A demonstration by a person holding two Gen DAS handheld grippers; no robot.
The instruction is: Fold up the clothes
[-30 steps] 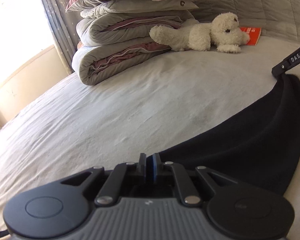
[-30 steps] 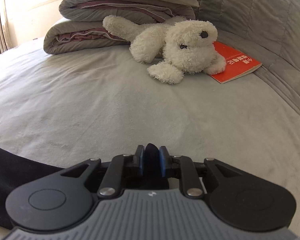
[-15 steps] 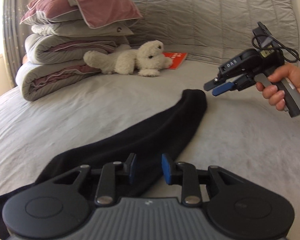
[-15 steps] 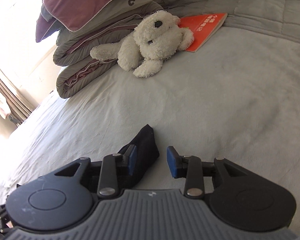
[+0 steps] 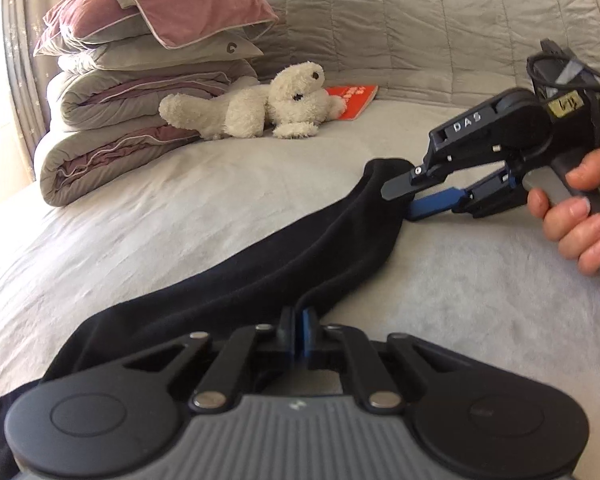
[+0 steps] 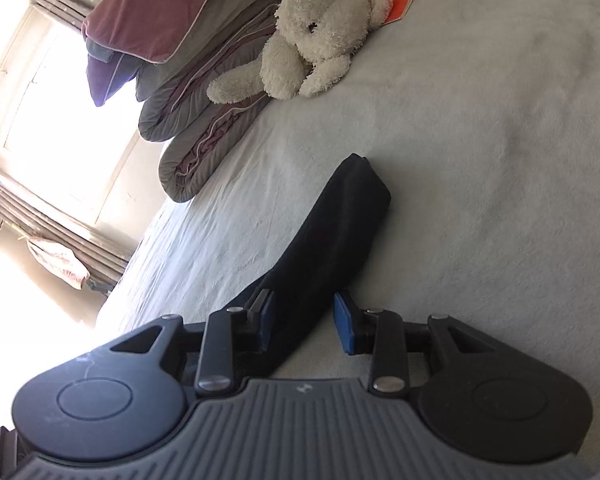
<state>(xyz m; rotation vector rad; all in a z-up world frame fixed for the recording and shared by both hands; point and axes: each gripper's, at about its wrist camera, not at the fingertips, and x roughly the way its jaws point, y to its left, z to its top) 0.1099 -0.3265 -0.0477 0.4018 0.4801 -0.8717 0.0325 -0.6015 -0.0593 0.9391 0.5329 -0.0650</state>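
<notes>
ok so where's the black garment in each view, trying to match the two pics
Left wrist view: the black garment runs from lower left up to right of centre, its far end at the right gripper.
Right wrist view: the garment sits at centre, running from between the open fingers up toward the middle.
Shared landmark: the white plush dog beyond the garment, by the folded bedding.
</notes>
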